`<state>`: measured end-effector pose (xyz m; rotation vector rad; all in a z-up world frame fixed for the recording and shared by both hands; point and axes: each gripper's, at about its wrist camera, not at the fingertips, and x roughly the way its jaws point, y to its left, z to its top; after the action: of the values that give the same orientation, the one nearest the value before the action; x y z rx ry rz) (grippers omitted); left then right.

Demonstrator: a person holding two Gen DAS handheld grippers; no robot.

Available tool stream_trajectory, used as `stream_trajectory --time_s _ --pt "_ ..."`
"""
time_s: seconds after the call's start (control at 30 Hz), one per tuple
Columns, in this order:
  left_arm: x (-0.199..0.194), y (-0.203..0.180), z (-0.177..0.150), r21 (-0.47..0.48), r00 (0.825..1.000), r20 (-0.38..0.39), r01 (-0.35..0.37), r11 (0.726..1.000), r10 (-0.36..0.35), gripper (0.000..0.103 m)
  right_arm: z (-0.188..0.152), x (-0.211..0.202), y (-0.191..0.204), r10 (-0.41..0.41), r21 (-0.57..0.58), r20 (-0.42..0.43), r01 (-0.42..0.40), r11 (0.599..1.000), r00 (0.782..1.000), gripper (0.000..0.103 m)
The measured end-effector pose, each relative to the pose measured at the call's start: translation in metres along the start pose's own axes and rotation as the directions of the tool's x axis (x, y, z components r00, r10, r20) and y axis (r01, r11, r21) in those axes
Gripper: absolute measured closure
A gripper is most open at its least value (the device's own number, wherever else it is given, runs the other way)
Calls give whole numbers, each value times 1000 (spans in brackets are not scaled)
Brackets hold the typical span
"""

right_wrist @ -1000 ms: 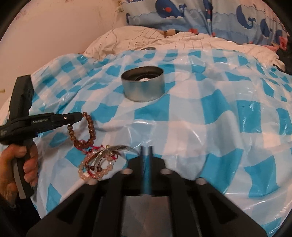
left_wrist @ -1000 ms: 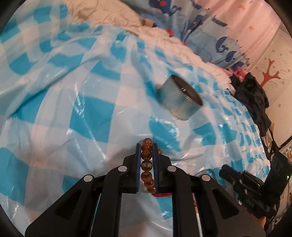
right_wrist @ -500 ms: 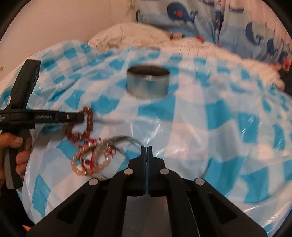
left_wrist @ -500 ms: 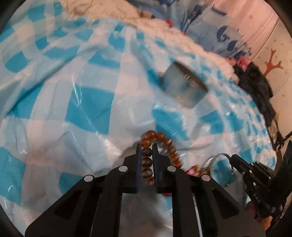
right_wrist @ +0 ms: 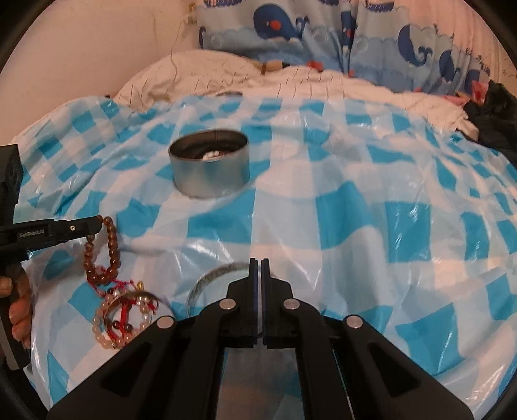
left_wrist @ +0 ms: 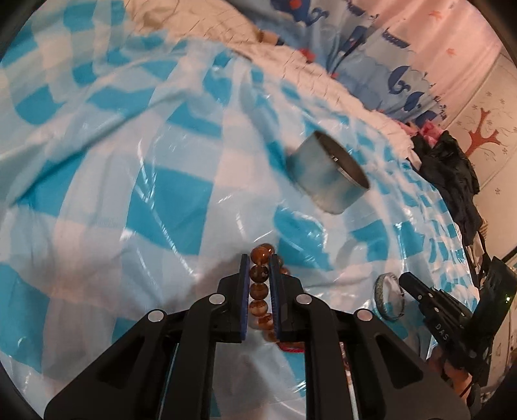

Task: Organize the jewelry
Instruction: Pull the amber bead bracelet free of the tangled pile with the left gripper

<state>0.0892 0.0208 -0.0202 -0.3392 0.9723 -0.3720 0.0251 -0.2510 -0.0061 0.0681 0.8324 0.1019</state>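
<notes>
My left gripper (left_wrist: 260,258) is shut on a brown bead bracelet (left_wrist: 258,290), whose loop hangs from the pads just above the checked sheet. The right wrist view shows that gripper (right_wrist: 97,223) at the left with the brown bead bracelet (right_wrist: 111,248) dangling. My right gripper (right_wrist: 258,260) is shut on the rim of a thin silver bangle (right_wrist: 210,279). From the left wrist camera, the silver bangle (left_wrist: 389,297) is tilted at the right gripper's (left_wrist: 404,278) tip. A pink bead bracelet with red cord (right_wrist: 126,318) lies on the sheet. A round metal tin (right_wrist: 210,168) stands beyond, open-topped.
A blue-and-white checked plastic sheet (right_wrist: 355,226) covers the bed. Behind it lie a white quilt (right_wrist: 226,77) and whale-print pillows (right_wrist: 284,29). Dark clothes (left_wrist: 449,168) are heaped at the right edge. A hand (right_wrist: 19,310) grips the left tool's handle.
The right jaws closed on the silver bangle and drew it to the right, out of the bracelet pile. The left gripper keeps its hold on the brown beads.
</notes>
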Motion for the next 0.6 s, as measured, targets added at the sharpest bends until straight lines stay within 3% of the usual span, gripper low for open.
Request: stream_trajectory --time_s 0.03,0.07,0.1,0.13,0.17,0.27,0.33,0.4,0.47,0.5,0.6 --pt "1 1 0 -2 1000 -3 -7 1000 6 90 -1 0 0 5 0 -8 -5 1000 1000 100" --pt "1 2 0 0 1000 -6 -9 1000 9 88 -3 1 0 8 1 -15 -8 1000 1000 88" --pt "1 2 -1 0 1000 -8 -11 1000 11 81 -4 2 -1 9 2 -21 -9 1000 1000 66" --pt "1 3 -1 -1 1000 -11 -15 1000 15 75 -6 2 -1 14 3 -24 -14 1000 1000 61" --pt "2 3 -2 -2 1000 -12 -20 1000 20 67 -6 2 0 13 -1 -29 -13 1000 999 61" --pt "8 1 -4 14 999 -39 -33 999 33 61 -9 8 2 7 -18 -63 -8 1000 998 62" --pt "10 -1 -7 34 998 -39 -42 999 43 59 -10 9 4 -3 -32 -67 1 1000 998 72" --pt "10 -7 -9 78 997 -35 -68 995 71 60 -11 9 5 -7 -45 -70 4 999 998 95" --pt "10 -12 -10 112 996 -31 -74 991 78 75 -11 6 8 -6 -61 -50 3 998 999 97" --pt "10 -14 -11 132 996 -35 -75 988 80 92 -10 3 10 -9 -68 -32 6 998 999 97" --pt "3 -19 -12 169 996 -3 -87 982 89 93 -7 -10 12 0 -76 40 4 997 999 97"
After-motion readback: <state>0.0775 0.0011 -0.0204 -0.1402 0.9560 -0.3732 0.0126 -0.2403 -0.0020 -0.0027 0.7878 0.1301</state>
